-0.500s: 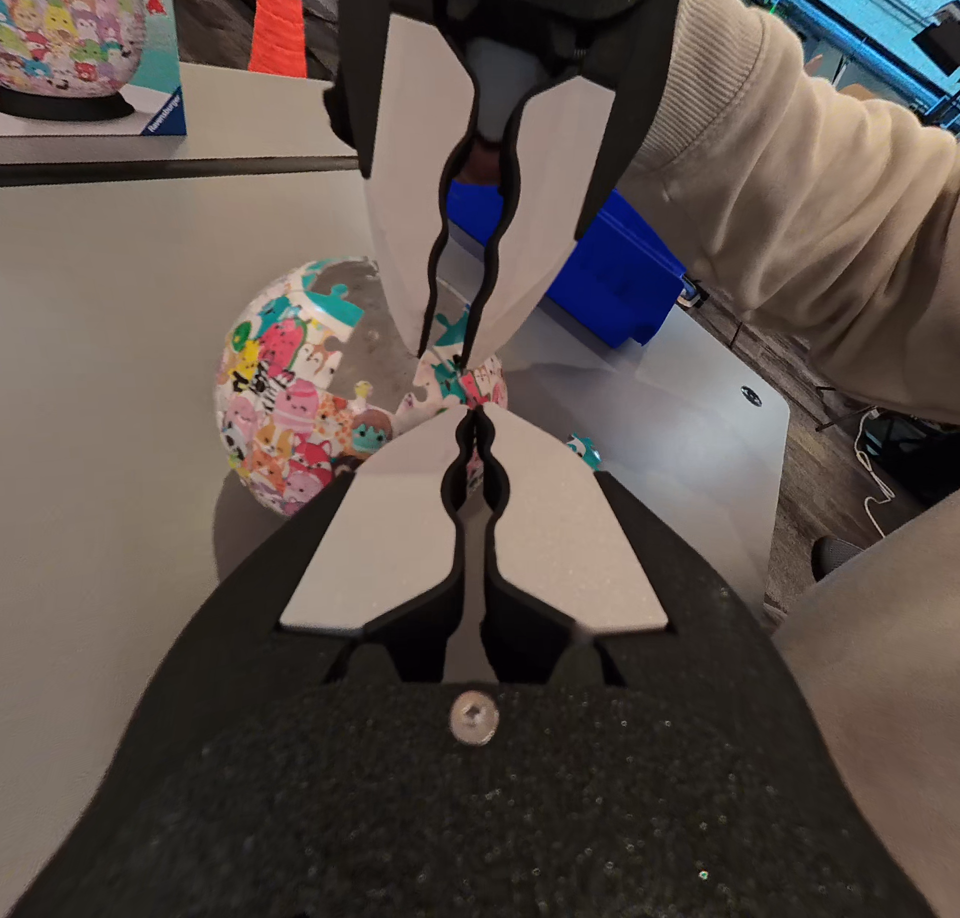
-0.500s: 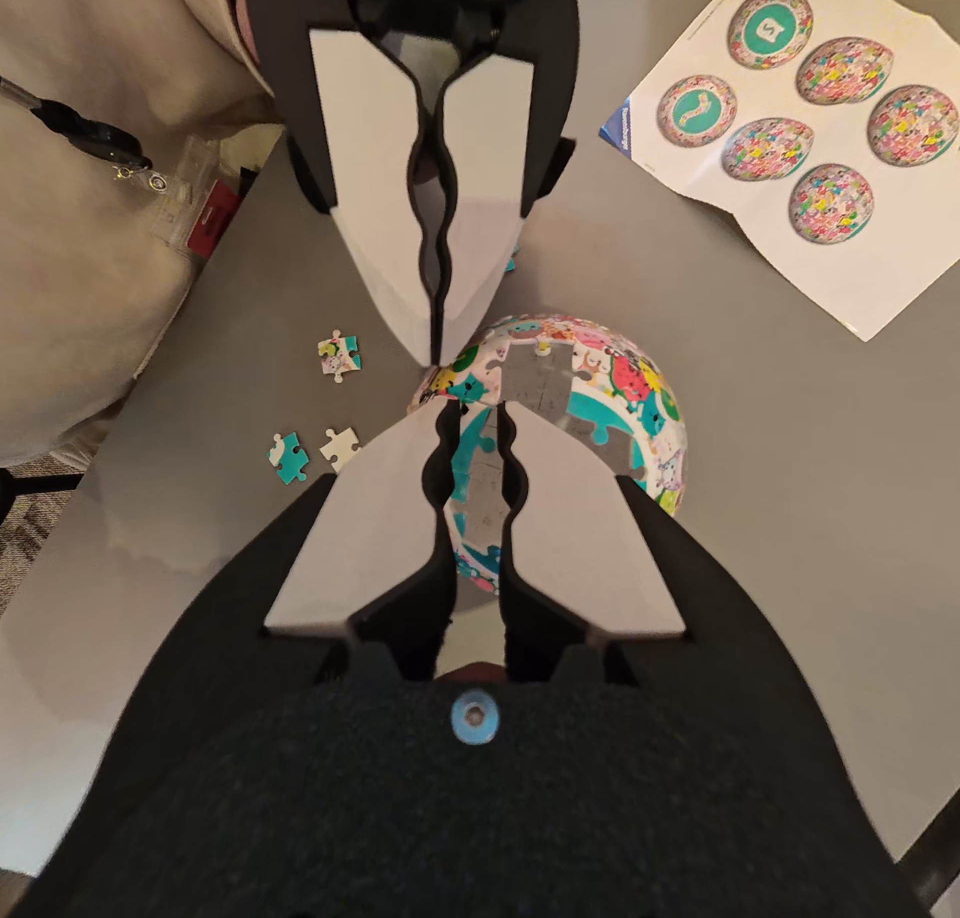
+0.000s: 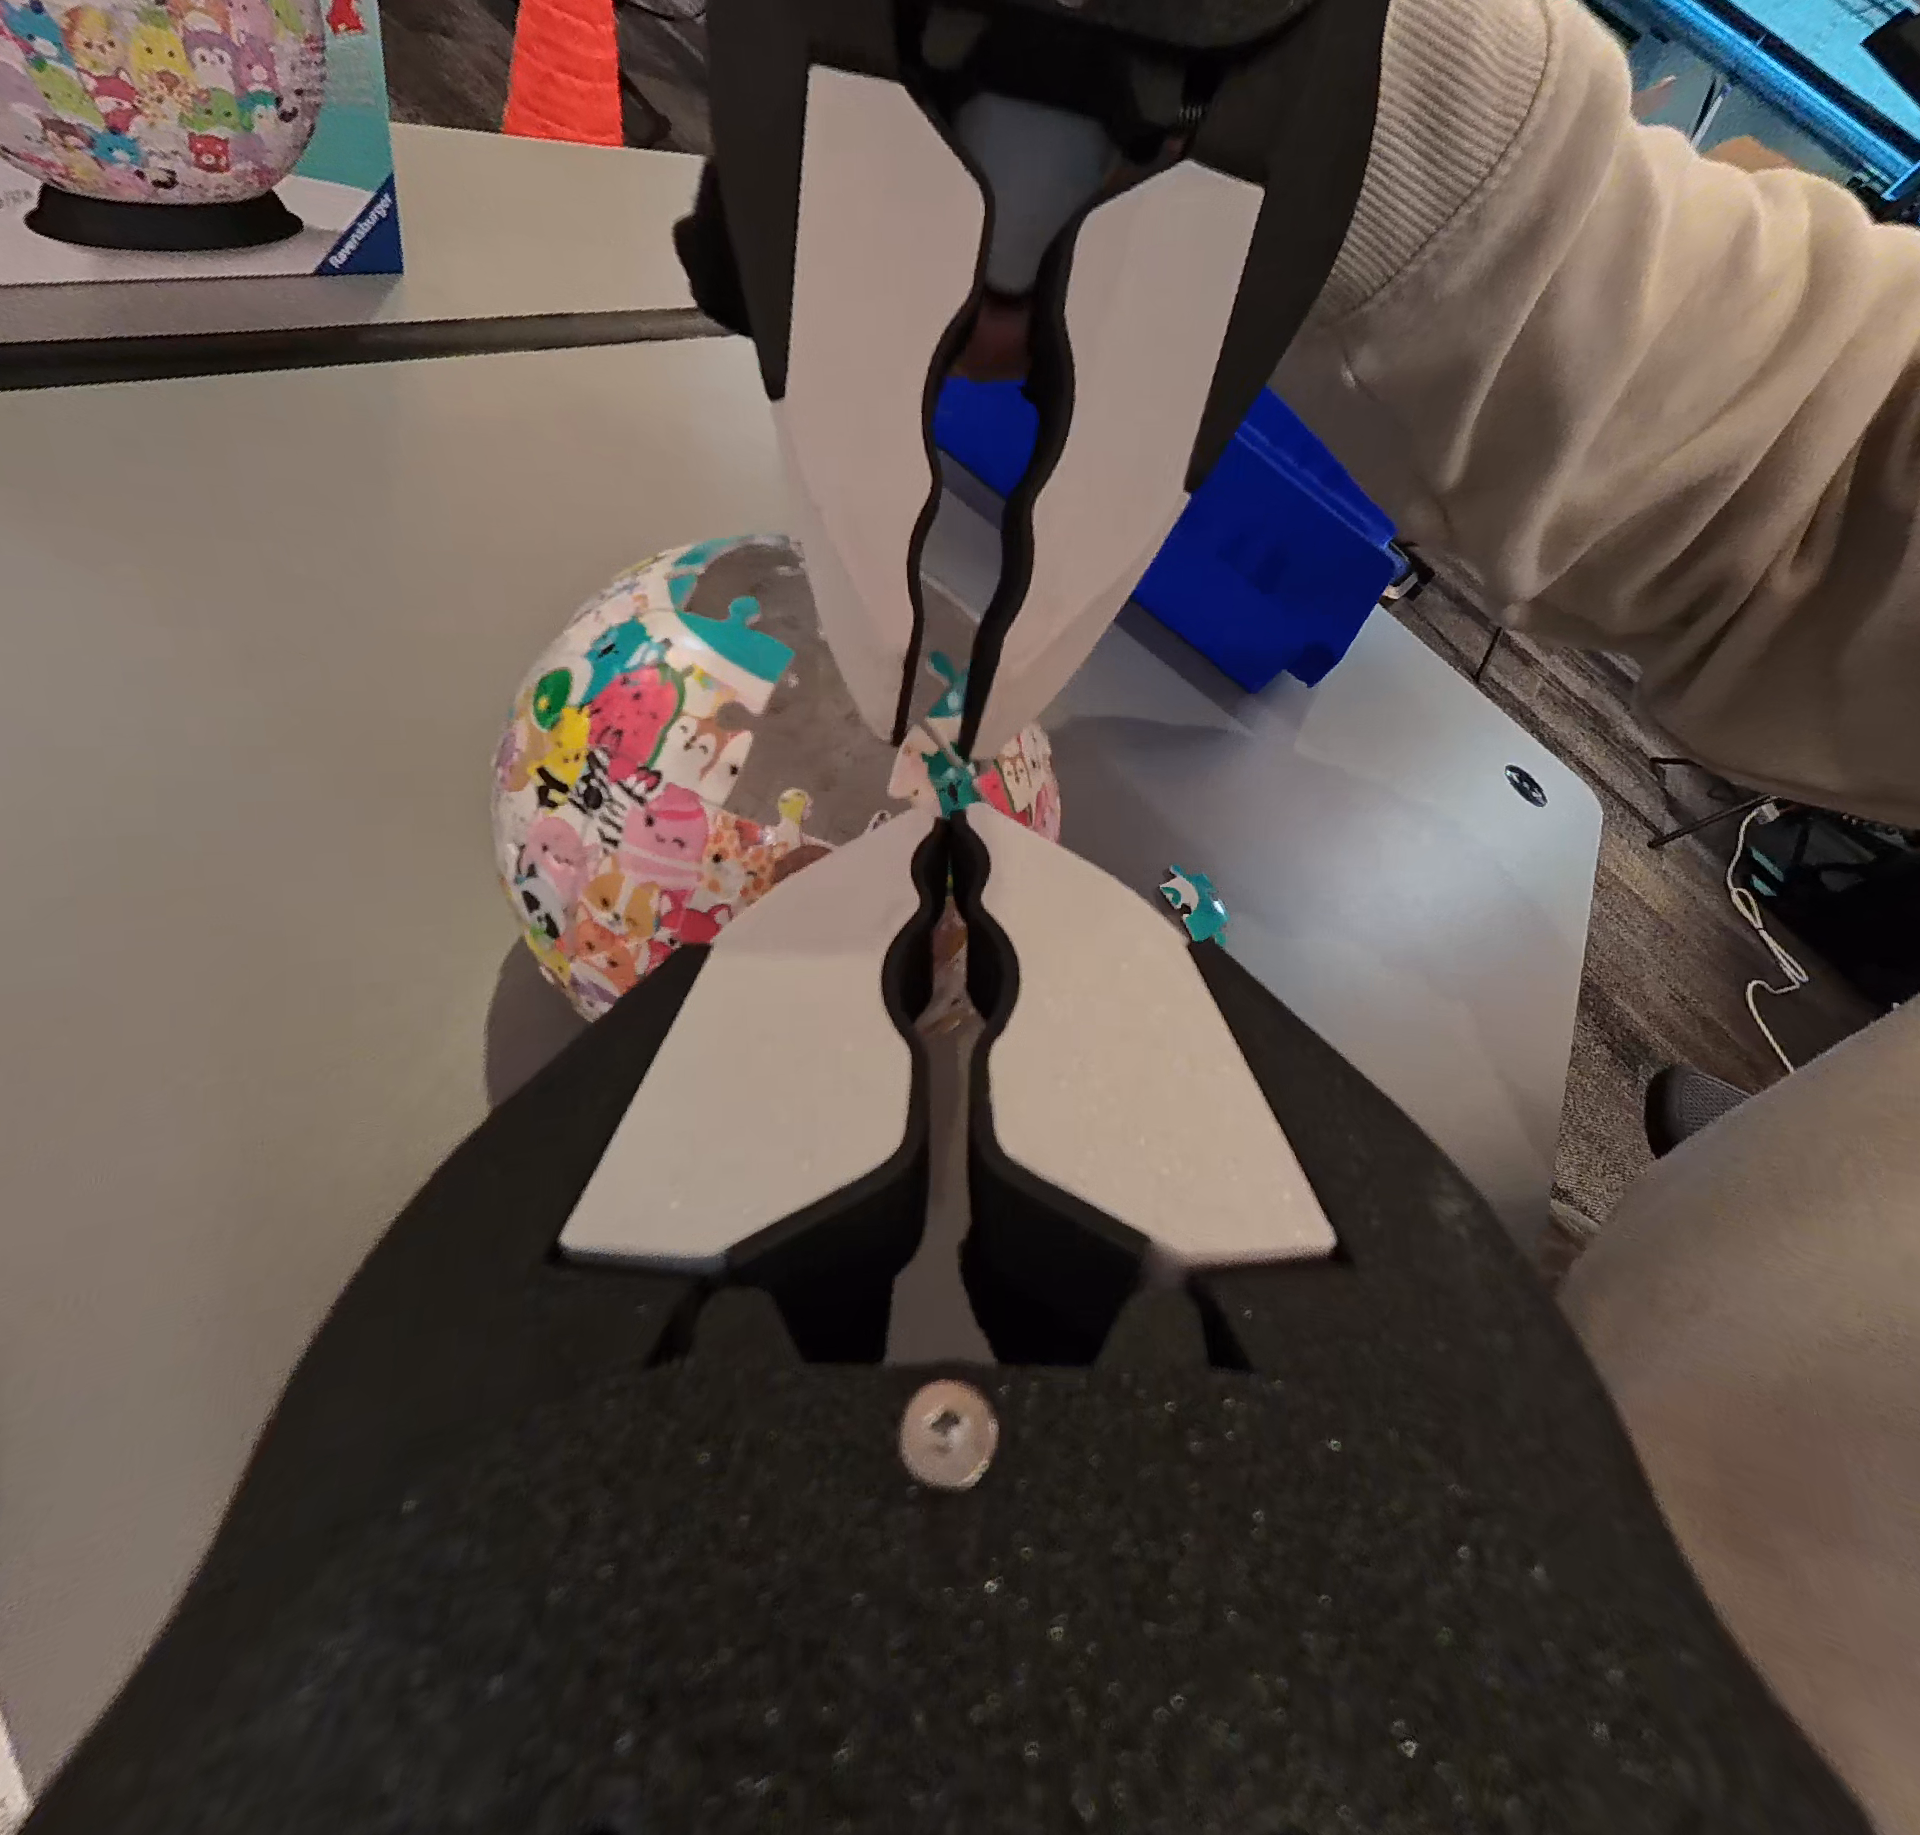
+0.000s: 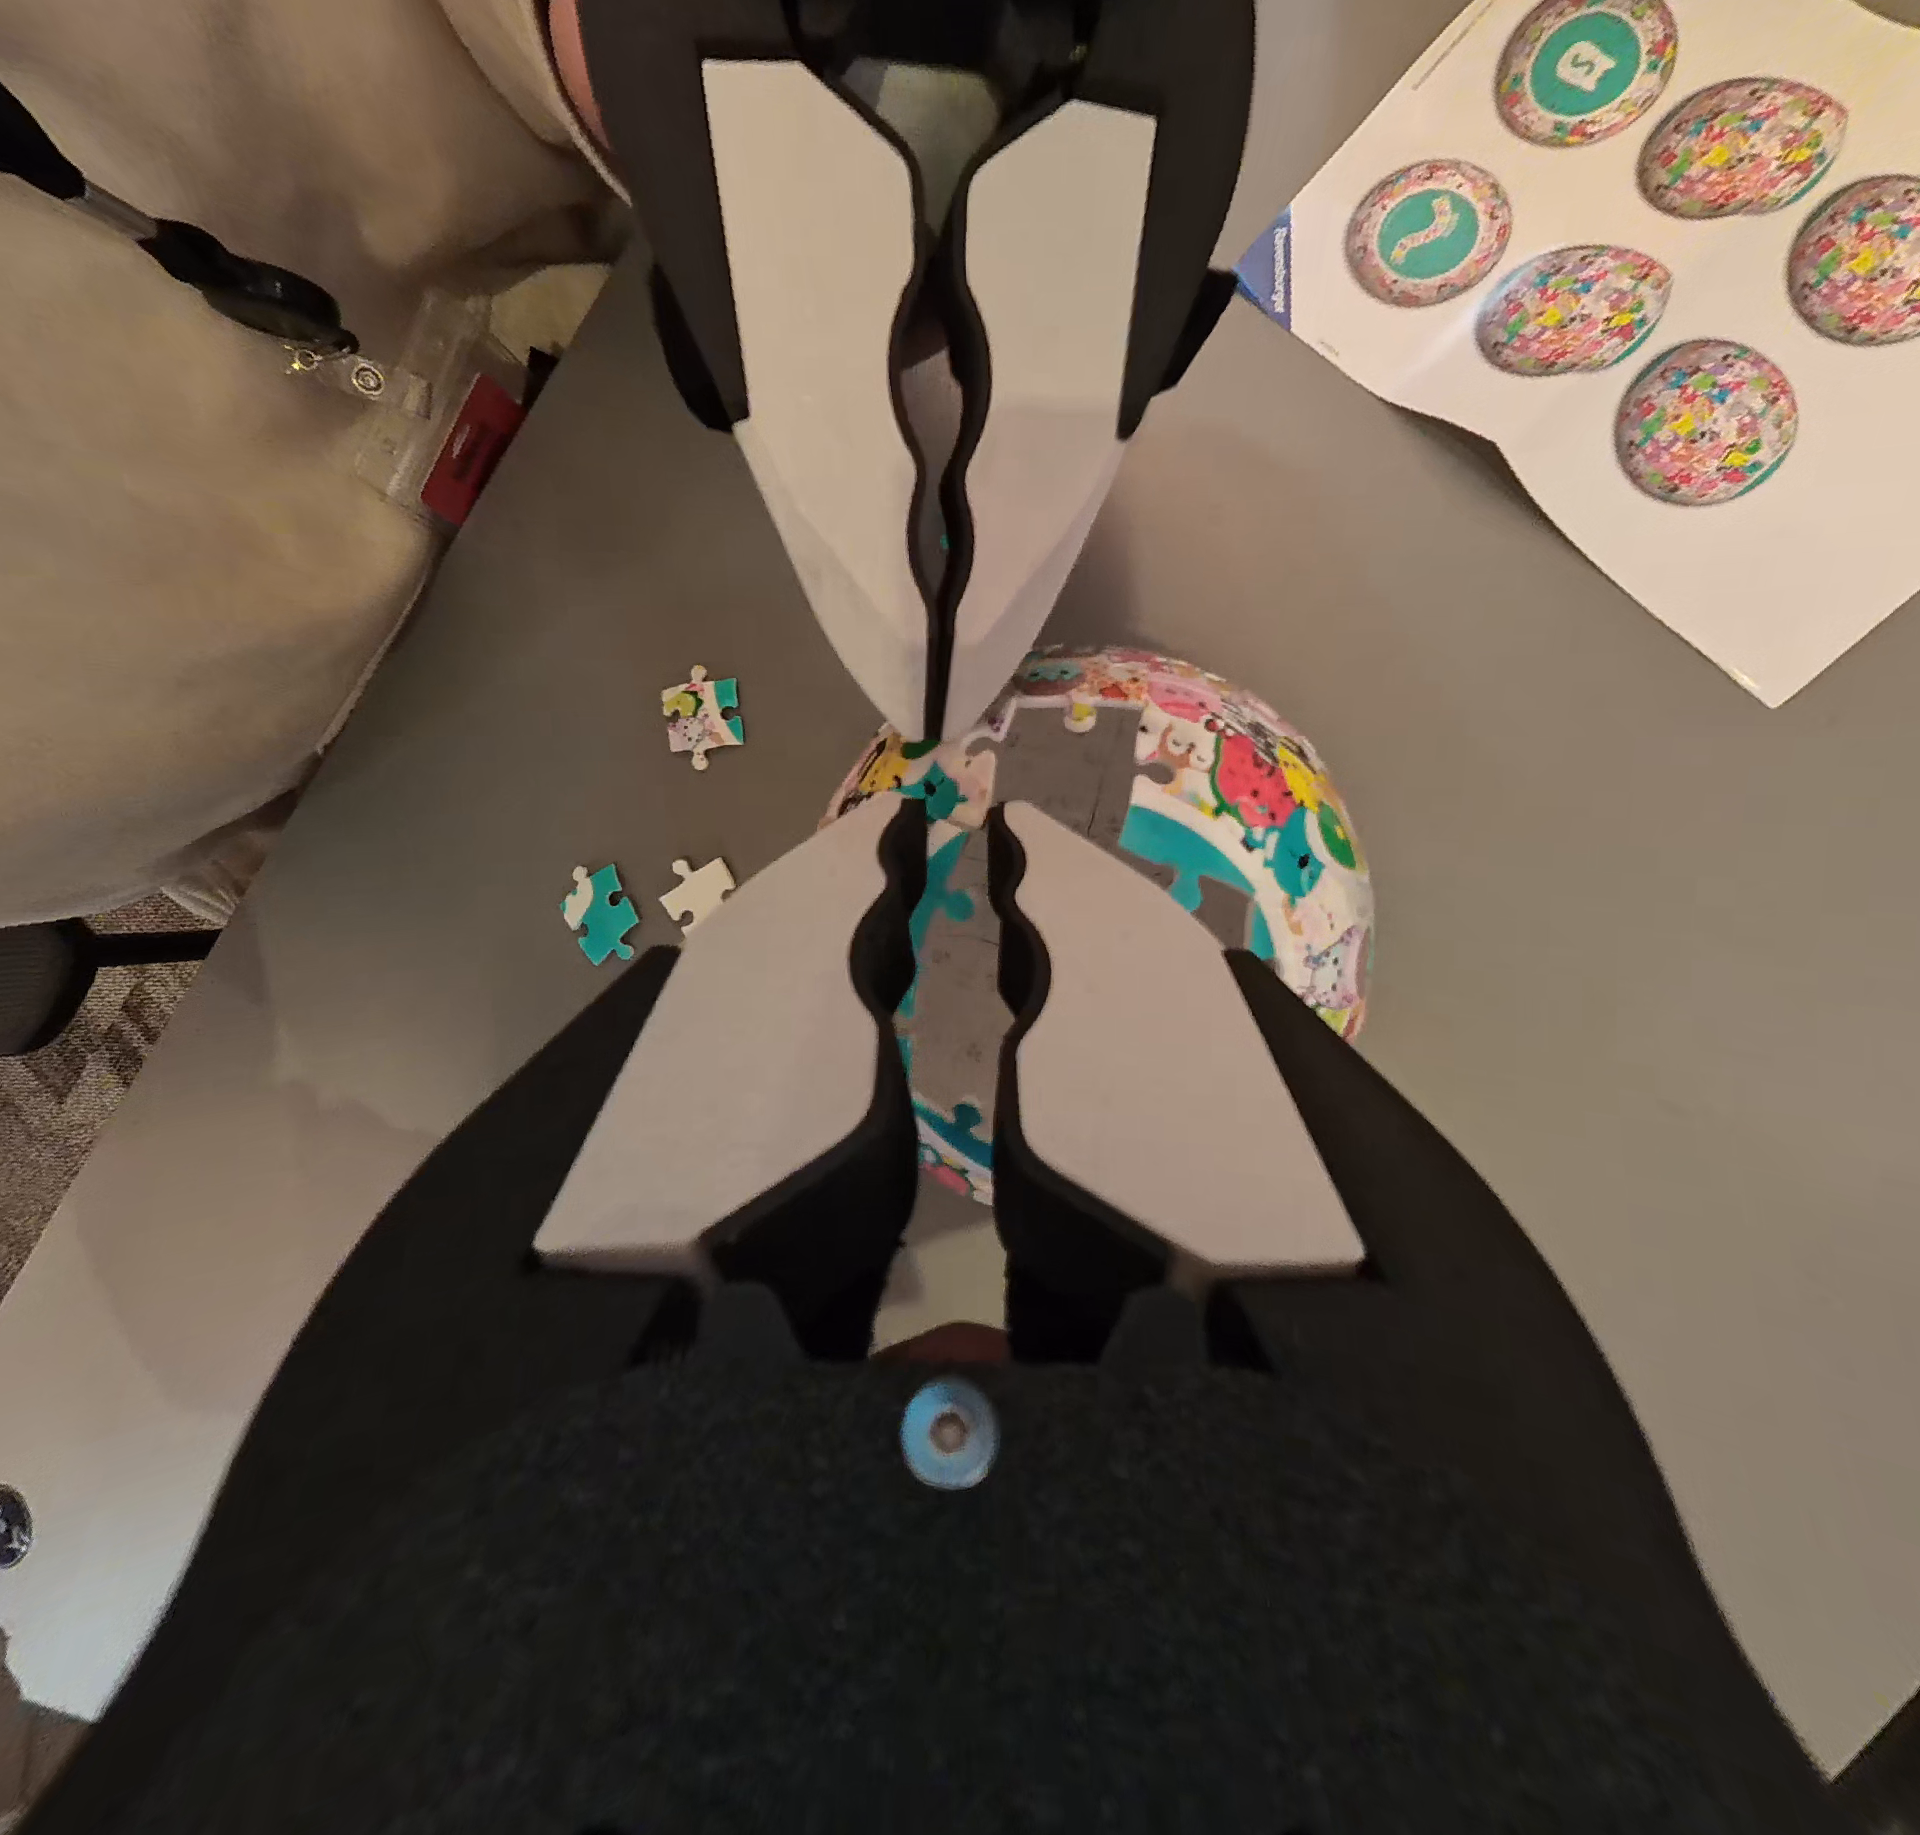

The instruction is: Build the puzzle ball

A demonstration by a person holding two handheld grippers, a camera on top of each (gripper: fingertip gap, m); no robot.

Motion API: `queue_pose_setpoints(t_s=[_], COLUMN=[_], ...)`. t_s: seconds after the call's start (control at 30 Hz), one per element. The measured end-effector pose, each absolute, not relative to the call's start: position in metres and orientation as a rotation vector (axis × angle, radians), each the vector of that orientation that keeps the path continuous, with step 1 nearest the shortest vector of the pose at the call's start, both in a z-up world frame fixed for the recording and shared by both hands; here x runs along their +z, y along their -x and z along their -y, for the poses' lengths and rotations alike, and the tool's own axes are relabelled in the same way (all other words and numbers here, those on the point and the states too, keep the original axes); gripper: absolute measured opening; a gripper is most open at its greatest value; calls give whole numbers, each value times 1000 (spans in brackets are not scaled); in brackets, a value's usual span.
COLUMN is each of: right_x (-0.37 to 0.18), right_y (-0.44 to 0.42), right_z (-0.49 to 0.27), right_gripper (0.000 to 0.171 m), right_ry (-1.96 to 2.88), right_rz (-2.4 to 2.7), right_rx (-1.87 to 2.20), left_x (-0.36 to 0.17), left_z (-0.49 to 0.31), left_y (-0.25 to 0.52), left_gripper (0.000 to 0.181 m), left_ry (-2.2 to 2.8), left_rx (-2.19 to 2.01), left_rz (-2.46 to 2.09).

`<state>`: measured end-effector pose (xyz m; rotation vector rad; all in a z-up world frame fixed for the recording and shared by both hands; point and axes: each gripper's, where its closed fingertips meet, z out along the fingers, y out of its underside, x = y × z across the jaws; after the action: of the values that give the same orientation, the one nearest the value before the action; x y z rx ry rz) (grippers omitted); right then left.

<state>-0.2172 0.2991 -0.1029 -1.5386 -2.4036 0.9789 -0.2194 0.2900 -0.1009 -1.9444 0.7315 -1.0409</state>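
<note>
Both tools tip to tip over the puzzle ball (image 3: 665,777), teal piece (image 3: 948,783) between them. Left gripper (image 3: 940,829) now pressed nearly closed on it; right gripper (image 4: 956,817) slightly parted, tighter than before. Handover or seating likely underway. Three loose pieces (image 4: 702,715) left of the jaws.
</note>
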Motion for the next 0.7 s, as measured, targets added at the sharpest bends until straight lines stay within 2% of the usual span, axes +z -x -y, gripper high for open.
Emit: queue_pose_setpoints(t_s=[0.2, 0.3, 0.47, 0.57, 0.7], right_x=[-102, -101, -86, -75, -88], right_y=[220, 220, 210, 202, 192], right_z=[-302, -306, -316, -318, -299], right_gripper=[3, 11, 13, 0, 0], right_ry=[1525, 1544, 1561, 1582, 1688], right_rz=[2394, 2376, 2292, 2087, 1712], right_rx=[986, 960, 819, 667, 580], left_x=[-101, -102, -100, -95, -94], left_z=[-290, -290, -291, -290, -289], left_y=[220, 221, 222, 223, 225], left_gripper=[0, 0, 0, 0, 0], left_ry=[1943, 1945, 1944, 1928, 1910], left_rx=[-1049, -1045, -1044, -1059, -1086], left_rz=[-733, -734, -749, -761, -767])
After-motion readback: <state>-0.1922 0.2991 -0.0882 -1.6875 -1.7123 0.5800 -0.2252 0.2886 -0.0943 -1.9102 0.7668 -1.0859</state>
